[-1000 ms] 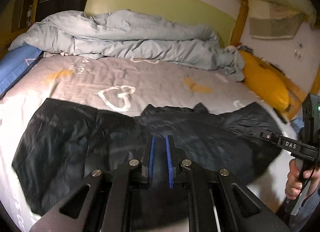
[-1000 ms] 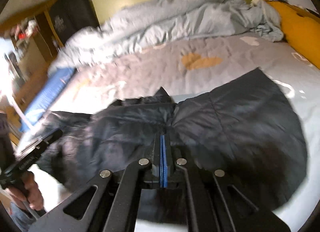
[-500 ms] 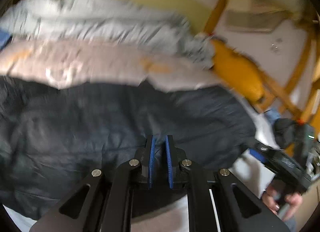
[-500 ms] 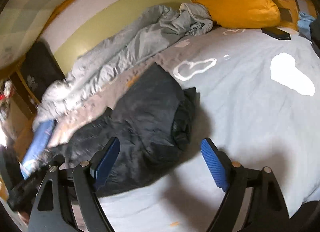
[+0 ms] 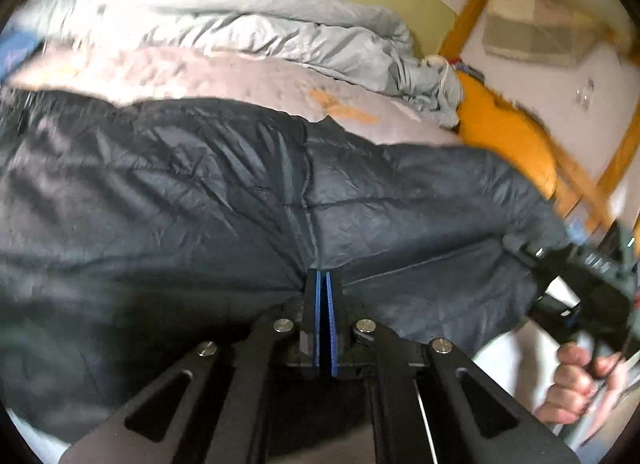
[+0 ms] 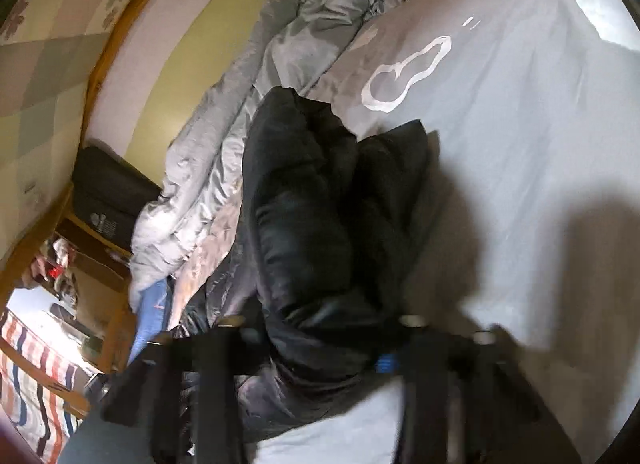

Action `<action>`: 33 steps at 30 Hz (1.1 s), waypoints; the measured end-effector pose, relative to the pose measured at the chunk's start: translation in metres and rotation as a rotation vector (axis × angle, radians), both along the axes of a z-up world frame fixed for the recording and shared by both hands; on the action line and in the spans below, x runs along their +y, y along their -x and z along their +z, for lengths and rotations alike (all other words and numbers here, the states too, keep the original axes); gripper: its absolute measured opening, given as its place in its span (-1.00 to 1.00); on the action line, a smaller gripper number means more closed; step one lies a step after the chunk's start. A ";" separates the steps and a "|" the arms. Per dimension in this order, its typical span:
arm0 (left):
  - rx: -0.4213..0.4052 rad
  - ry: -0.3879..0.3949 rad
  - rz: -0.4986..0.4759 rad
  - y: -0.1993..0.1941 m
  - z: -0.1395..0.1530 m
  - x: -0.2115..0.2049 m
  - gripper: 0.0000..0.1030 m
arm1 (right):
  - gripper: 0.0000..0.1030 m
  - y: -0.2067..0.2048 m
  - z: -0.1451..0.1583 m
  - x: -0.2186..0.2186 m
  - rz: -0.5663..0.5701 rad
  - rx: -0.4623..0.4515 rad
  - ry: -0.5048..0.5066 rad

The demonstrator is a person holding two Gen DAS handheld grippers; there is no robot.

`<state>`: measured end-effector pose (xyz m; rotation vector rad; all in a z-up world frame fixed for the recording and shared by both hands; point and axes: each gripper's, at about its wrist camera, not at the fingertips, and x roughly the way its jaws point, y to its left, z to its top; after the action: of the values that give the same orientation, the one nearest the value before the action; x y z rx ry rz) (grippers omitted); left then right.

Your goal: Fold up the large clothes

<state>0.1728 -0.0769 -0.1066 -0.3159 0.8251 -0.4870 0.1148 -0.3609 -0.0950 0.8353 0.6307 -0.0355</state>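
Over on the left, the black padded jacket [image 5: 248, 200] lies spread across the bed [image 5: 248, 80], with the rumpled grey duvet [image 5: 256, 24] heaped behind it along the wall. The left gripper [image 5: 322, 284] is clenched tight, its blue fingers [image 5: 317, 304] pressed together at the jacket's near edge; whether any cloth is pinched between them I cannot tell.

Further right, the right gripper [image 6: 332, 348] sits at the jacket's bunched end, a thick roll of black fabric between its fingers [image 6: 386, 363], which are closing on it. The picture there is blurred, so a firm bite is not certain. A hand [image 5: 576, 384] grips that tool's handle beside the yellow pillow [image 5: 504, 140].

To my eye the step is taking hold for a fold. It would go best with both grips on the same edge, catching all layers of the slippery shell, then lifting evenly so the padding doesn't slide or bunch further.
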 end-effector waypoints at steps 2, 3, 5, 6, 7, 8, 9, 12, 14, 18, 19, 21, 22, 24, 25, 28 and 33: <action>-0.013 0.008 -0.017 0.011 0.021 0.001 -0.87 | -0.60 0.002 0.019 -0.007 0.003 -0.014 0.027; -0.055 -0.033 -0.001 0.018 0.034 0.003 -0.87 | -0.61 0.003 0.033 -0.009 -0.003 -0.013 0.090; -0.142 -0.175 0.092 0.032 0.059 0.012 -0.85 | -0.61 0.008 0.060 -0.016 -0.047 -0.010 0.222; -0.162 -0.217 0.140 0.038 0.068 0.021 -0.82 | -0.61 0.010 0.073 -0.024 -0.073 -0.008 0.264; -0.166 -0.217 0.176 0.042 0.075 0.035 -0.74 | -0.60 0.011 0.087 -0.033 -0.098 -0.009 0.296; -0.159 -0.190 0.197 0.044 0.079 0.050 -0.67 | -0.60 0.012 0.100 -0.040 -0.116 -0.013 0.326; -0.149 -0.170 0.211 0.045 0.082 0.065 -0.46 | -0.60 0.013 0.114 -0.046 -0.131 -0.020 0.368; -0.118 -0.195 0.216 0.037 0.075 0.091 -0.06 | -0.59 0.011 0.148 -0.042 -0.116 -0.033 0.532; -0.044 -0.173 0.179 0.027 0.057 0.099 -0.06 | -0.58 0.010 0.158 -0.027 -0.080 -0.047 0.618; 0.033 -0.063 0.079 0.016 0.024 0.099 -0.06 | -0.57 0.009 0.162 0.004 -0.030 -0.076 0.680; 0.003 -0.118 0.069 0.017 0.020 0.091 -0.08 | -0.56 0.010 0.162 0.010 -0.025 -0.088 0.681; -0.037 -0.195 0.060 0.015 0.018 0.081 -0.23 | -0.56 0.013 0.164 0.027 -0.002 -0.131 0.665; -0.038 -0.189 0.052 0.013 0.017 0.077 -0.32 | -0.56 0.014 0.165 0.035 0.015 -0.153 0.655; -0.023 -0.155 0.059 0.009 0.014 0.079 -0.41 | -0.56 0.017 0.170 0.054 0.054 -0.195 0.645; -0.012 -0.130 0.065 0.004 0.012 0.083 -0.44 | -0.56 0.018 0.170 0.063 0.072 -0.212 0.645; 0.009 -0.081 0.068 -0.009 0.003 0.092 -0.46 | -0.56 0.016 0.170 0.096 0.132 -0.252 0.631; 0.013 -0.050 0.051 -0.016 -0.007 0.096 -0.47 | -0.56 0.002 0.141 0.148 0.250 -0.263 0.579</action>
<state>0.1892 0.0191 -0.1132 -0.2936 0.8383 -0.4160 0.1129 -0.2126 0.0456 0.1928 0.4361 0.1134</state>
